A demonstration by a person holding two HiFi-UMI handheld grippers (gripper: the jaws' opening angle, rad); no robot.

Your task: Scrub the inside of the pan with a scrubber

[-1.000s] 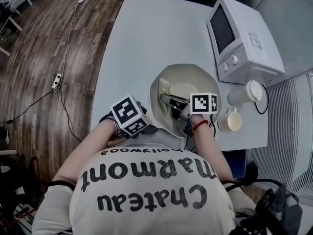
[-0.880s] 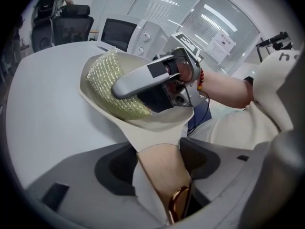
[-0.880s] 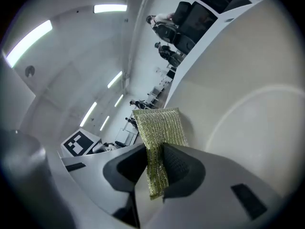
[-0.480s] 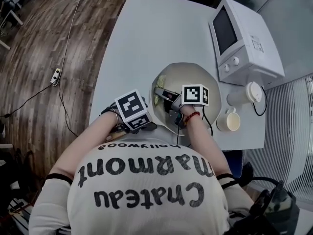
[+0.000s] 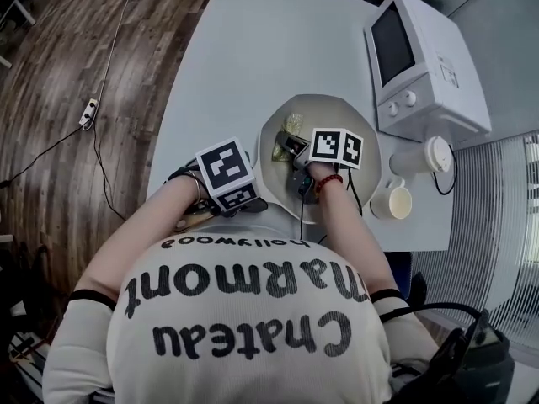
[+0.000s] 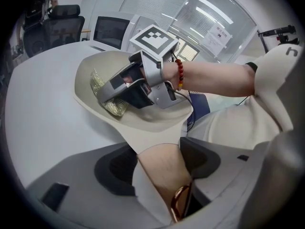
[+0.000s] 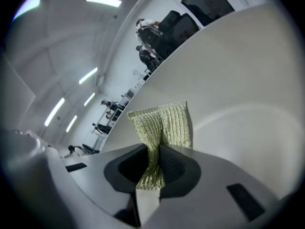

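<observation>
Gold-mesh scrubber (image 7: 163,122) in right tool (image 7: 153,152); shirt (image 5: 253,310) reads "Chateau Marmont".

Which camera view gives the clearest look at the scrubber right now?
The right gripper view: the scrubber fills its middle, mesh weave clear, pinched by the right gripper. The left gripper view shows it from the side, partly covered, inside the pan. The head view shows only a small yellow patch.

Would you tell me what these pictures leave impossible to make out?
- Pan handle, head view: covered by the left gripper shut on it.
- Scrubber, head view: mostly under the right gripper clamping it.
- Lidded cup contents, head view: the lid hides them.
- People in the background, right gripper view: too small.
</observation>
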